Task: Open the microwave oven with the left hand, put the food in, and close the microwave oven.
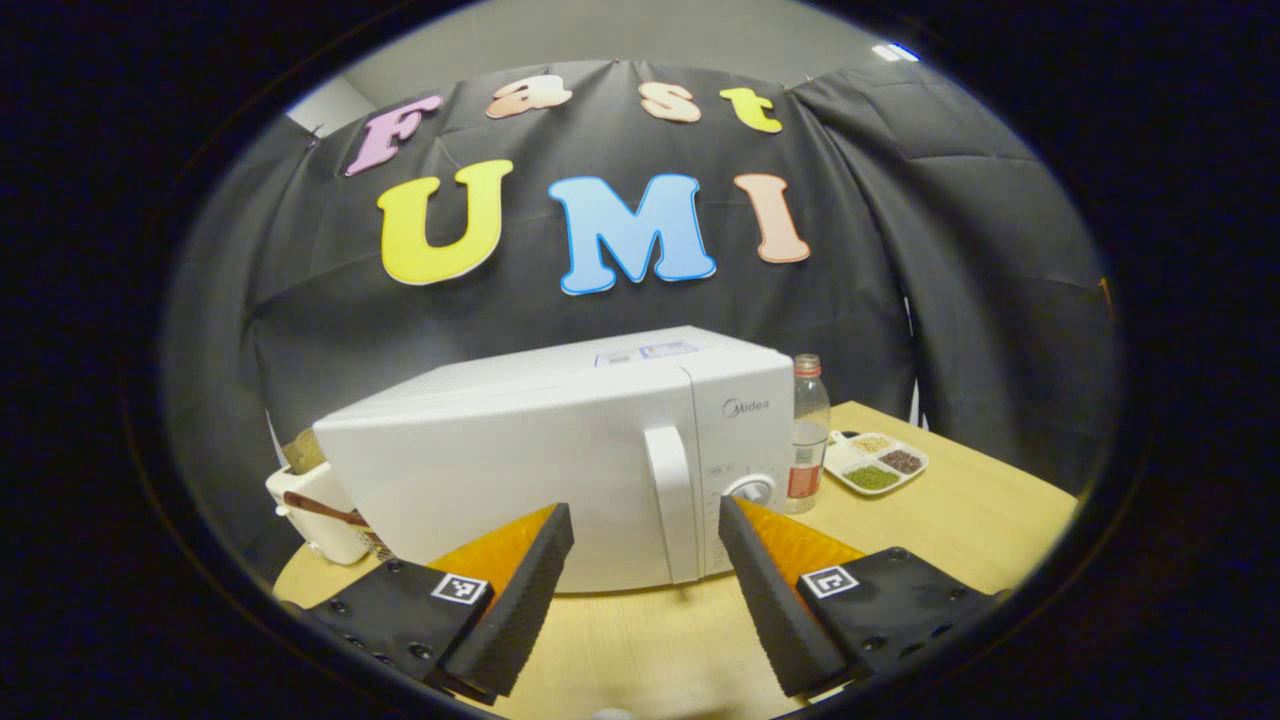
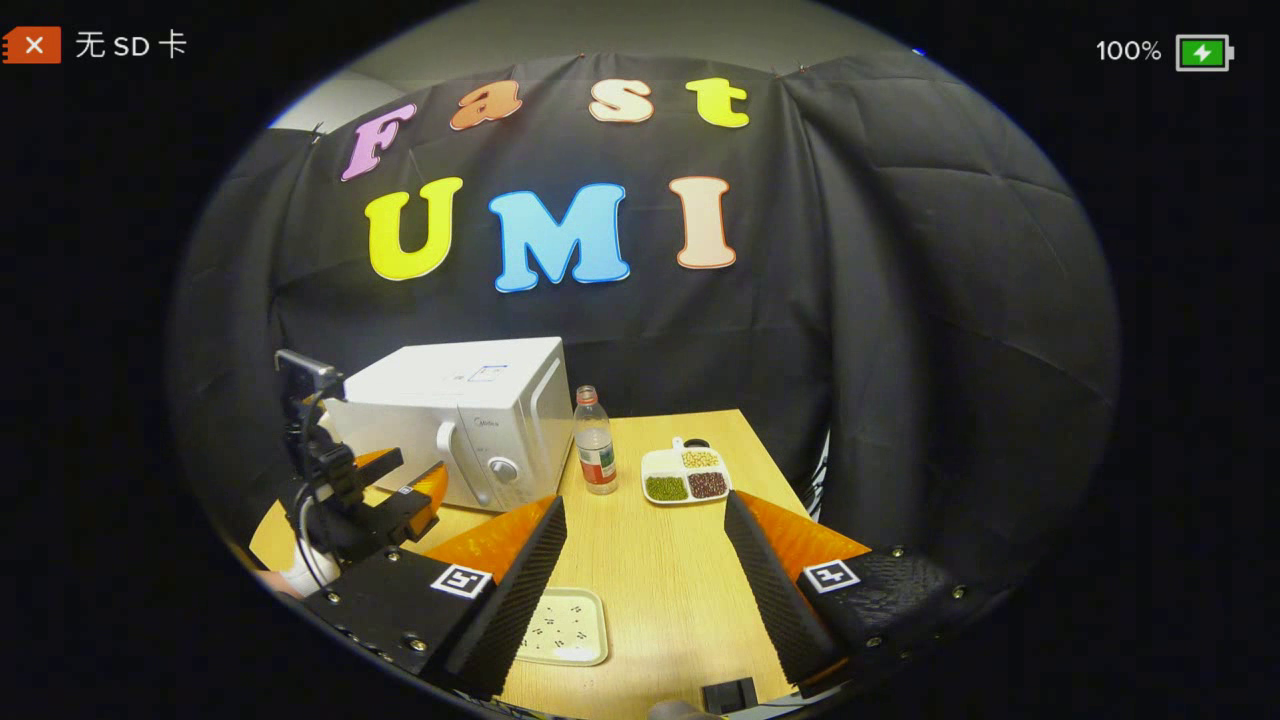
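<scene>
Both grippers stand with their jaws spread wide and nothing between the fingers. In the left gripper view, the left gripper (image 1: 645,590) hangs above the light wooden table (image 1: 960,520), pointed at the closed door of the white box-shaped microwave oven (image 1: 560,450); the door's upright white handle (image 1: 672,500) shows between the two fingers, apart from them. Just right of the oven stands a clear plastic bottle with a red label (image 1: 807,435), then a white divided dish of beans and grains (image 1: 876,462). In the right gripper view, the right gripper (image 2: 645,590) hovers over the table, with a pale square tray carrying small dark specks (image 2: 566,626) beside its left finger. The left gripper (image 2: 400,490) appears farther off, near the oven's front.
</scene>
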{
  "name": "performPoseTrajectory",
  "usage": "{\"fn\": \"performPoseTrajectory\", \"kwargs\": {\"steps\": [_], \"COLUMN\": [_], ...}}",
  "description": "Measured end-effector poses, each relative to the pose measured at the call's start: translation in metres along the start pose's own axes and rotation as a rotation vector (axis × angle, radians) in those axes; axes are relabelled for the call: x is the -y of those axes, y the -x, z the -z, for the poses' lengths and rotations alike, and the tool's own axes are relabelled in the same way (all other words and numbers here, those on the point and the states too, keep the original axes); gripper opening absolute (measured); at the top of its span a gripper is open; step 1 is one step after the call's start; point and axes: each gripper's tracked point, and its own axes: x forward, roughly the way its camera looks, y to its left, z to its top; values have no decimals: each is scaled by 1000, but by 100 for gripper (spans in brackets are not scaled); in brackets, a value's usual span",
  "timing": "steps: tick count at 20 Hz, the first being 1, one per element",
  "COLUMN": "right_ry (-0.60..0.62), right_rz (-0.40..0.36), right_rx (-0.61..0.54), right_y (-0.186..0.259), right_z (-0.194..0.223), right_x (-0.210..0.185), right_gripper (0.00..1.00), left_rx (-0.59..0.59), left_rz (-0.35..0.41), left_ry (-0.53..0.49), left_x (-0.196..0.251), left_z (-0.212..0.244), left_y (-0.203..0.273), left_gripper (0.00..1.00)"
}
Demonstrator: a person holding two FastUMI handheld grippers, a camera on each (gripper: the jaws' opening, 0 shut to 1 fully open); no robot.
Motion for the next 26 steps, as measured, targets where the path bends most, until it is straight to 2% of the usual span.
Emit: {"fn": "performPoseTrajectory", "kwargs": {"steps": [2, 3, 6, 8, 9, 11, 12, 14, 19, 26], "right_ry": [-3, -5, -8, 9, 21, 24, 20, 15, 32, 45], "right_rz": [-6, -9, -30, -35, -34, -44, -45, -55, -53, -71], "right_rx": [37, 55, 116, 169, 188, 219, 232, 253, 290, 300], "right_y": [3, 5, 16, 22, 25, 32, 34, 37, 41, 48], "right_z": [-14, -21, -49, -69, -78, -96, -104, -119, -142, -150], "right_x": [1, 2, 1, 2, 2, -1, -3, -9, -19, -35], "right_gripper": [97, 97, 97, 97, 97, 97, 97, 97, 97, 97], "left_rx": [34, 53, 118, 138, 144, 172, 179, 192, 225, 257], "left_rz": [-21, -33, -86, -138, -163, -211, -238, -268, -278, -273], "left_ry": [-21, -33, -41, -45, -43, -42, -46, -50, 19, 74], "left_x": [-11, -18, -47, -73, -84, -106, -117, -132, -148, -156], "left_z": [-27, -43, -97, -129, -145, -176, -187, -209, -236, -253], "left_y": [33, 50, 105, 138, 152, 180, 194, 215, 241, 253], "left_gripper": [100, 95, 97, 94, 99, 94, 99, 98, 100, 99]}}
